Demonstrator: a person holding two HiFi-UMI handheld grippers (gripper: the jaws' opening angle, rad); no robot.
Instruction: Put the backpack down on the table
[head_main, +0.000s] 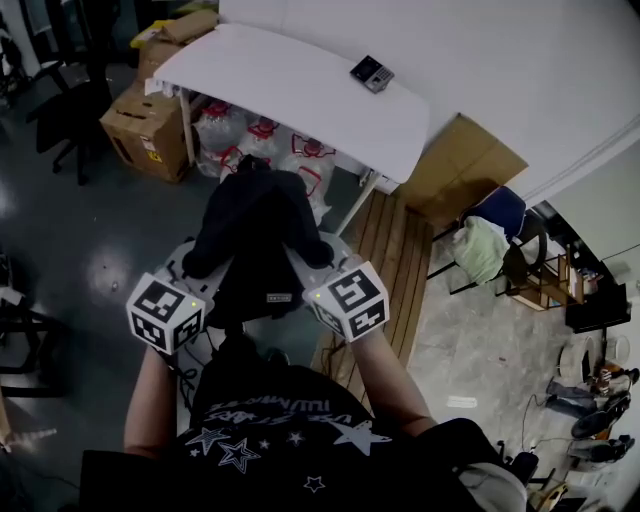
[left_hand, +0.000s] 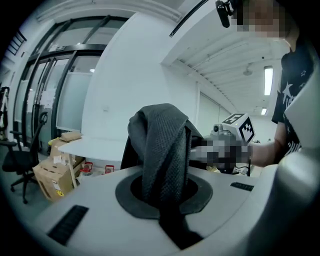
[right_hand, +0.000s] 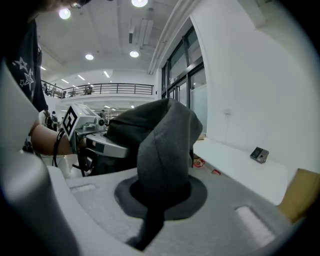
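Observation:
A black backpack hangs in the air between my two grippers, short of the near edge of the white table. My left gripper is shut on a dark mesh shoulder strap, which runs up out of its jaws. My right gripper is shut on the other grey strap. In the left gripper view the right gripper shows beyond the bag. In the right gripper view the left gripper shows at the left. The tabletop lies ahead and lower.
A small dark device lies on the table's far right part. Water bottles stand under the table. Cardboard boxes and an office chair are to the left. Wooden boards and a chair with clothes are to the right.

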